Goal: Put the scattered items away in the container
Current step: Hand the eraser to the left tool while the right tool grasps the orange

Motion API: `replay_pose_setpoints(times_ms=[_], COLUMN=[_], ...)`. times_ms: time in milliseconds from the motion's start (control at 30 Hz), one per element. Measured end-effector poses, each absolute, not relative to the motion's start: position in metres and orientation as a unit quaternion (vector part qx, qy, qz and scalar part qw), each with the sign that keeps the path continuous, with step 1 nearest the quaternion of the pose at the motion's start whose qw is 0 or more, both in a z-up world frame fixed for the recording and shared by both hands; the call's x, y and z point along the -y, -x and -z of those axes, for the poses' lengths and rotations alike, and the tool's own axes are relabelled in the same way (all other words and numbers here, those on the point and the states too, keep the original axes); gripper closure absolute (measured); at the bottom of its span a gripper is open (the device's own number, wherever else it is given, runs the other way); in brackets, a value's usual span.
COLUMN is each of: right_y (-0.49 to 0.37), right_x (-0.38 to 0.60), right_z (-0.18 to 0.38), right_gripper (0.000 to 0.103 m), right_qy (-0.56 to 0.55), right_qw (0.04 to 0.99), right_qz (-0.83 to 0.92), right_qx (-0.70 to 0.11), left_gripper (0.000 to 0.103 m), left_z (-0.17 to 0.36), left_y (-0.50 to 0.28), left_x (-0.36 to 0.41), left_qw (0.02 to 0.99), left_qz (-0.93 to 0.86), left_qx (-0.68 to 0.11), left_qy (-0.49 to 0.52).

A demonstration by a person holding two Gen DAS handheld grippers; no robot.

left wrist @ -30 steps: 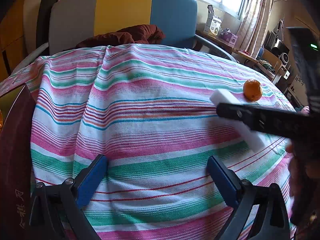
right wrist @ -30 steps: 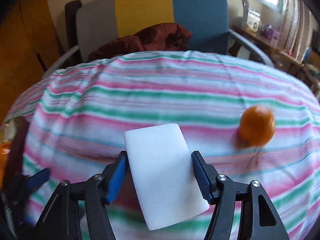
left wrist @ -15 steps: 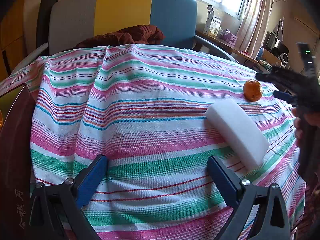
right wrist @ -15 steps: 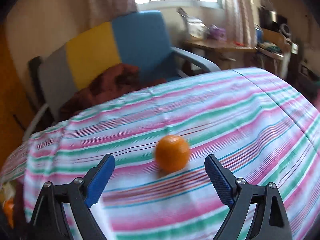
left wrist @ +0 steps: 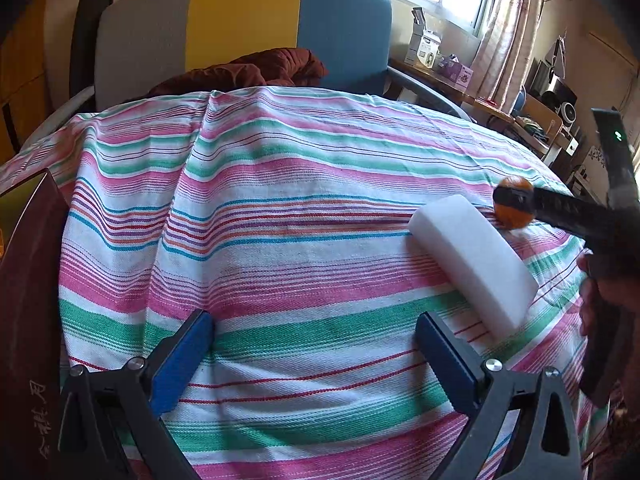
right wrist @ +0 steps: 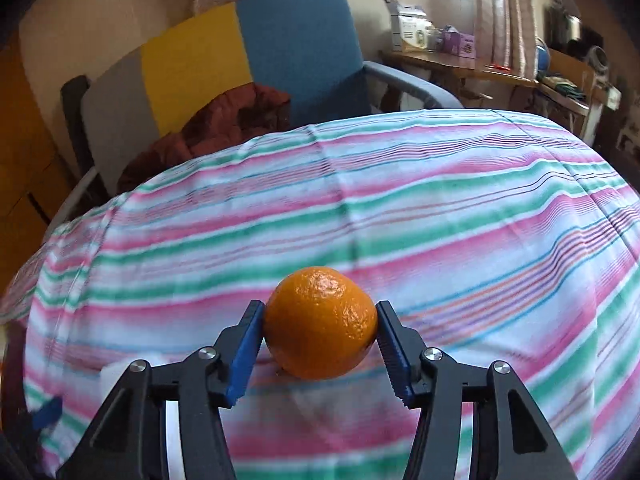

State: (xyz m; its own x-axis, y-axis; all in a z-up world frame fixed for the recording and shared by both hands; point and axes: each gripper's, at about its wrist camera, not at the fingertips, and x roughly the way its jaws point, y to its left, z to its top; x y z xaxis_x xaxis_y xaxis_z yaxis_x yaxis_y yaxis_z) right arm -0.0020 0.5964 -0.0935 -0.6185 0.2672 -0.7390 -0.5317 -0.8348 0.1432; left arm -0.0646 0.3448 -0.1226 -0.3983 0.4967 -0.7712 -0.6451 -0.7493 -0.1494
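Note:
An orange [right wrist: 320, 322] rests on the striped tablecloth [right wrist: 440, 216], and my right gripper [right wrist: 320, 306] is closing on it, both blue pads touching its sides. From the left wrist view the same orange [left wrist: 513, 222] lies at the far right, partly behind the right gripper's black finger [left wrist: 560, 212]. A white foam block [left wrist: 472, 264] lies loose on the cloth just left of it. My left gripper [left wrist: 314, 318] hangs wide open over bare cloth, holding nothing. The dark maroon container [left wrist: 28, 280] stands at the left edge.
Behind the table stands a chair [left wrist: 240, 20] with a grey, yellow and blue back and a dark red garment [left wrist: 248, 72] on its seat. A cluttered desk [left wrist: 440, 68] runs under the window at right. A person's hand [left wrist: 592, 300] holds the right gripper.
My right gripper left the white block, swung right to the orange, opened wide, and has now closed its pads onto the orange. The left gripper stayed still.

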Motion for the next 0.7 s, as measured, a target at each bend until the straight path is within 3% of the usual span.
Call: replay_pose_setpoints(times_ms=[200, 433, 700], right_y=[-0.022, -0.059, -0.107], right_x=[-0.548, -0.509, -0.527], right_z=[0.092, 0.091, 0.095], right_gripper=[0.047, 0.047, 0.047], right_qy=[0.397, 0.383, 0.358], right_qw=[0.204, 0.106, 0.195], right_qz=[-0.889, -0.902, -0.886], right_qx=[-0.102, -0.169, -0.221], left_gripper=[0.006, 0.006, 0.006], left_z=[0.102, 0.076, 0.089], left_y=[0.053, 0.037, 0.033], left_x=[-0.345, -0.363, -0.418], left_qw=[0.366, 0.392, 0.402], left_qz=[-0.822, -0.811, -0.779], left_qx=[-0.076, -0.069, -0.163], left_qy=[0.429, 0.428, 0.452])
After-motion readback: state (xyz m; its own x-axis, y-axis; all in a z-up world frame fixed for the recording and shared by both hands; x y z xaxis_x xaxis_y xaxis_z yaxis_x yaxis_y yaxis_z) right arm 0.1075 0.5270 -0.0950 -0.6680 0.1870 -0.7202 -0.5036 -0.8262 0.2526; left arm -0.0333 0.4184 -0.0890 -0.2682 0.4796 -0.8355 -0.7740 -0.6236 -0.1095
